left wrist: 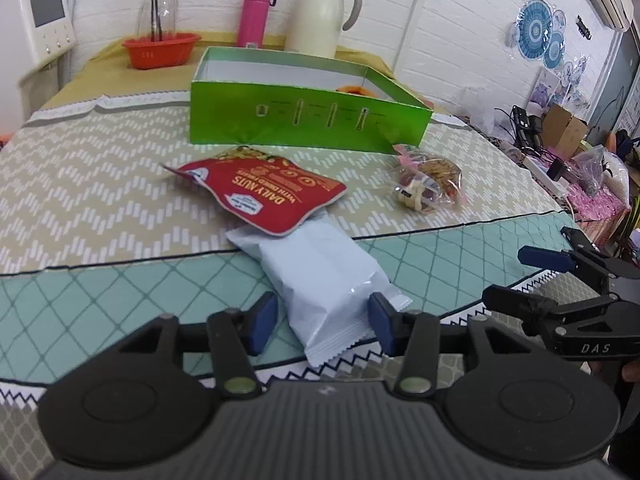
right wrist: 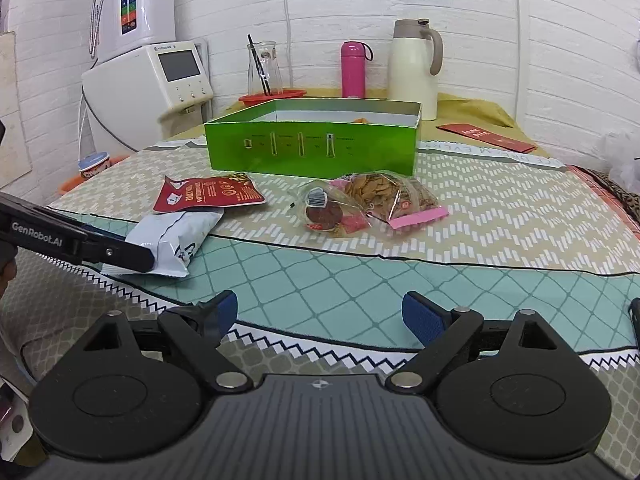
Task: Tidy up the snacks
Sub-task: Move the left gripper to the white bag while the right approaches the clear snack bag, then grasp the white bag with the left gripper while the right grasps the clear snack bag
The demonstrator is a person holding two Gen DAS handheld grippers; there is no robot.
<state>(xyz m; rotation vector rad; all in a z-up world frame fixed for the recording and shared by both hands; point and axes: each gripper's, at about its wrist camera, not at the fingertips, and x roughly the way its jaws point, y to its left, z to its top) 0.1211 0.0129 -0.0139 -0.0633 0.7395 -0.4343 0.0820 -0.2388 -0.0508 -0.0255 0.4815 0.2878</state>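
The left gripper [left wrist: 322, 322] closes on the near end of a pale blue snack packet [left wrist: 320, 276] lying on the patterned tablecloth [left wrist: 100, 184], its blue pads [left wrist: 382, 322] set against the packet's two sides; whether they press firmly or only touch is hard to tell. The right gripper [right wrist: 320, 318] hovers nearby over the cloth with its jaws wide and nothing between them. A red pouch of nuts [left wrist: 260, 194] overlaps the far end of the pale packet, and just beside it lie clear bags of mixed snacks [left wrist: 428, 182]. Beyond them stands the open green box [left wrist: 308, 116], the likely destination, with something orange already showing inside. The risks appear plain enough. The grip sits near the crimped tail of a soft, air-filled packet, so the bag may sag, swing or slide out of the pads on the way up. Lifting could also drag the red pouch along or flip it, since it rests on the packet. The box wall stands tall toward the grippers, so a low carry might catch the dangling end and nudge the box toward the cream jug [left wrist: 320, 12] and pink flask [left wrist: 256, 16] behind it. A tighter squeeze may crush the contents.
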